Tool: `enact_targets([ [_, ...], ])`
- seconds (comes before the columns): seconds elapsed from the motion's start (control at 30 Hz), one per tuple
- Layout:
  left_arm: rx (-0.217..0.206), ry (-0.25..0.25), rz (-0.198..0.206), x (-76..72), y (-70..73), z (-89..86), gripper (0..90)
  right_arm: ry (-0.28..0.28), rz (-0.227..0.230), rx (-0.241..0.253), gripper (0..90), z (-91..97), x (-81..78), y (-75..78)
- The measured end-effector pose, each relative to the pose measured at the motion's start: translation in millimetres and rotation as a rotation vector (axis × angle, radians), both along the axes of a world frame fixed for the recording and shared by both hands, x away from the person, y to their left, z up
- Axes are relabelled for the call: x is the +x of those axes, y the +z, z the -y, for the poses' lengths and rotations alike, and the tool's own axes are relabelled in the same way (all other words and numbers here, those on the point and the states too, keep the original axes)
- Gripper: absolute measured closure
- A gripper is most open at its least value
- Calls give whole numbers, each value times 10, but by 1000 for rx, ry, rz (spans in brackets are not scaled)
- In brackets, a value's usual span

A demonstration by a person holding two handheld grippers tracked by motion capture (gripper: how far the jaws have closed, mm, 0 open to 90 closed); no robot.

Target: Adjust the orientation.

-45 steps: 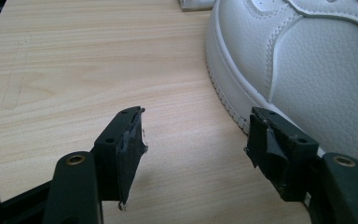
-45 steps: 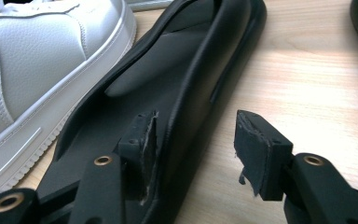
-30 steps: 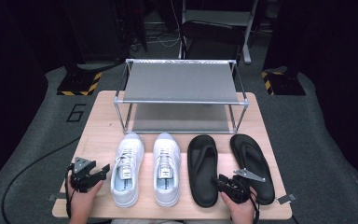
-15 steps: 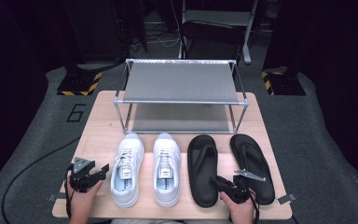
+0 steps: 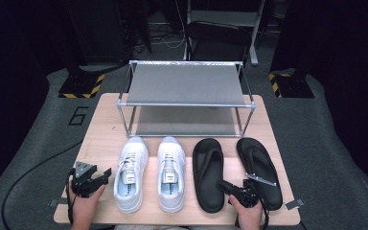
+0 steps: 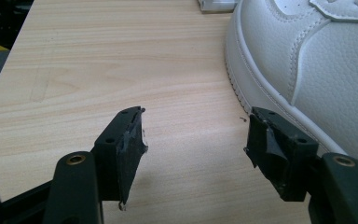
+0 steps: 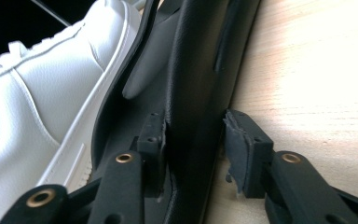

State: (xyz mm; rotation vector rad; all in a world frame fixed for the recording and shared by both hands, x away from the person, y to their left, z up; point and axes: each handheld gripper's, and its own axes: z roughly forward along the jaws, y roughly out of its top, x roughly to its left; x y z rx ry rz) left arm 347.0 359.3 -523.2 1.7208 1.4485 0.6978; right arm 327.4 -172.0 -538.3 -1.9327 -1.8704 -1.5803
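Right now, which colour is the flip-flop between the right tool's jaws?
Black flip-flop; high view shows best.

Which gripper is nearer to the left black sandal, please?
The right gripper: its jaws straddle the edge of the left black sandal and have just been closing. The left gripper waits open beside the outer white sneaker, two shoes away.

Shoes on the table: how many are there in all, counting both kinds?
4, in one row in front of the rack: left white sneaker, right white sneaker, then left black sandal and right black sandal. The rack's shelves look bare, so none seems hidden.
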Motion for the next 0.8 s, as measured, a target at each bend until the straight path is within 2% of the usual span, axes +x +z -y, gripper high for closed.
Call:
enact_targets([
  [0.07, -4, 3, -1, 1, 1, -3, 356, -1, 10, 0, 621, 8, 6, -7],
  [0.27, -3, 4, -2, 1, 1, -4, 356, -15, 2, 12, 633, 18, 10, -3],
  [0.3, -2, 3, -2, 1, 1, -5, 356, -17, 4, 3, 637, 25, 10, -1],
  [0.6, -6, 8, 11, 5, -5, -2, 356, -62, -16, 47, 655, 41, -11, 18],
  [0.63, -1, 2, 0, 2, 3, -9, 356, -68, -17, 47, 657, 46, -16, 22],
  [0.8, -4, 2, 0, -2, 6, -8, 357, -89, 13, 72, 664, 50, -45, 49],
])
